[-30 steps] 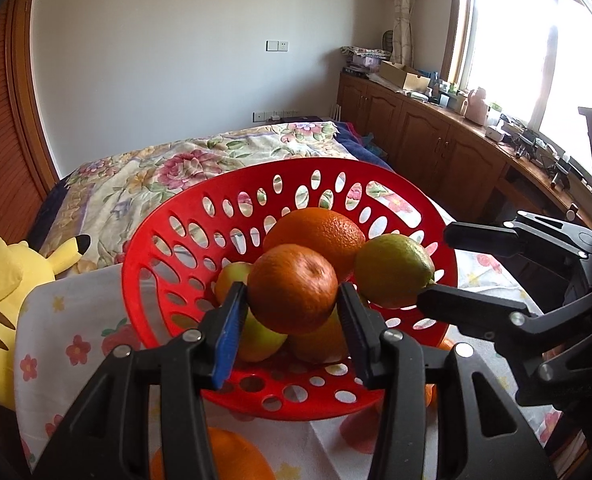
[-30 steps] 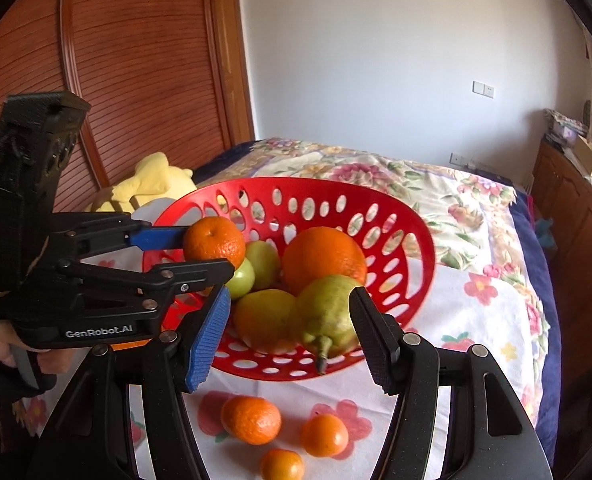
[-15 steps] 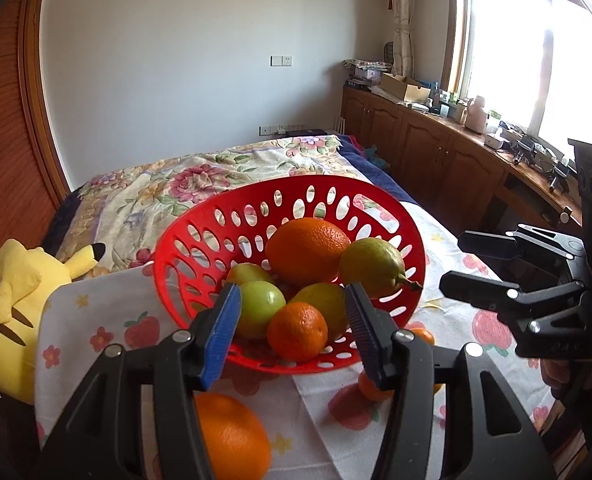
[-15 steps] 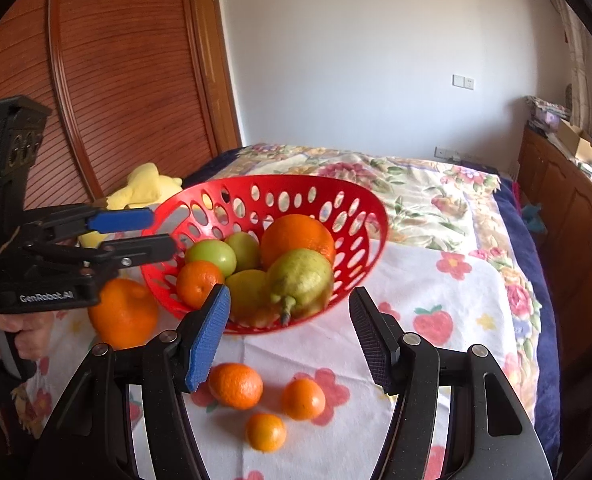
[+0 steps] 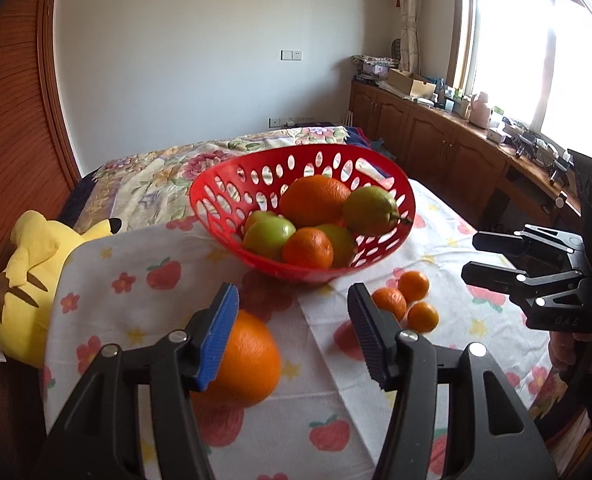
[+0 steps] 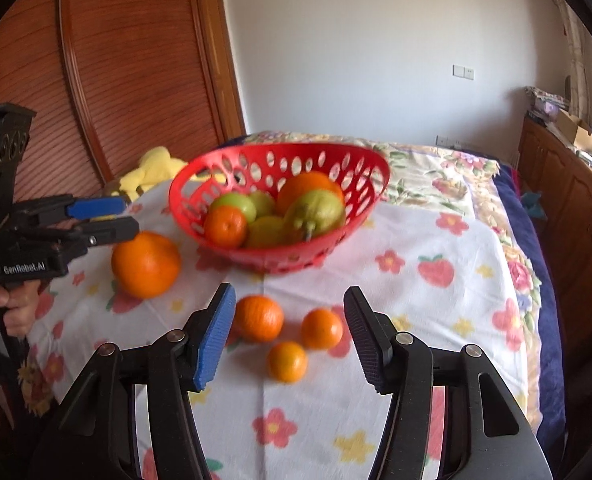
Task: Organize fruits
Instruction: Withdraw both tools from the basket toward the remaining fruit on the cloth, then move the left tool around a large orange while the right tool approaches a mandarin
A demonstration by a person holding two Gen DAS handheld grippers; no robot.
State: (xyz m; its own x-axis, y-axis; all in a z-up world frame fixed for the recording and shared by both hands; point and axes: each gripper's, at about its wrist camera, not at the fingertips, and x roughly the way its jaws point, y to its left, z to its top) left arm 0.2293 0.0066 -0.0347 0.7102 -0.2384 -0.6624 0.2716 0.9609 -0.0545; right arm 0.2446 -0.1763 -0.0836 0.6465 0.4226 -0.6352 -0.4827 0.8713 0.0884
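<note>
1. A red basket (image 5: pixel 301 172) is sitting on a flower-print cloth (image 5: pixel 148 292), holding a big orange (image 5: pixel 315 199), a pear (image 5: pixel 369 210), green apples (image 5: pixel 270 232) and a small orange (image 5: pixel 307 247).
2. A loose orange (image 5: pixel 248 364) is lying on the cloth near the basket, just behind the left gripper's blue finger pad.
3. Three mandarins (image 6: pixel 288 332) are lying together on the cloth in front of the basket, apart from it.
4. The left gripper (image 5: pixel 292 336) is hovering over the cloth with its fingers (image 5: pixel 220 336) spread and opening; nothing is pinched between them.
5. The right gripper (image 6: pixel 288 336) is hovering above the mandarins with its fingers (image 6: pixel 363 336) apart but closing; they are touching no fruit.
6. A hand (image 6: pixel 4 304) is gripping the left gripper's handle at the right view's left edge.
7. A yellow plush (image 5: pixel 32 272) is lying beside the cloth, at the bed's (image 5: pixel 156 172) edge.
</note>
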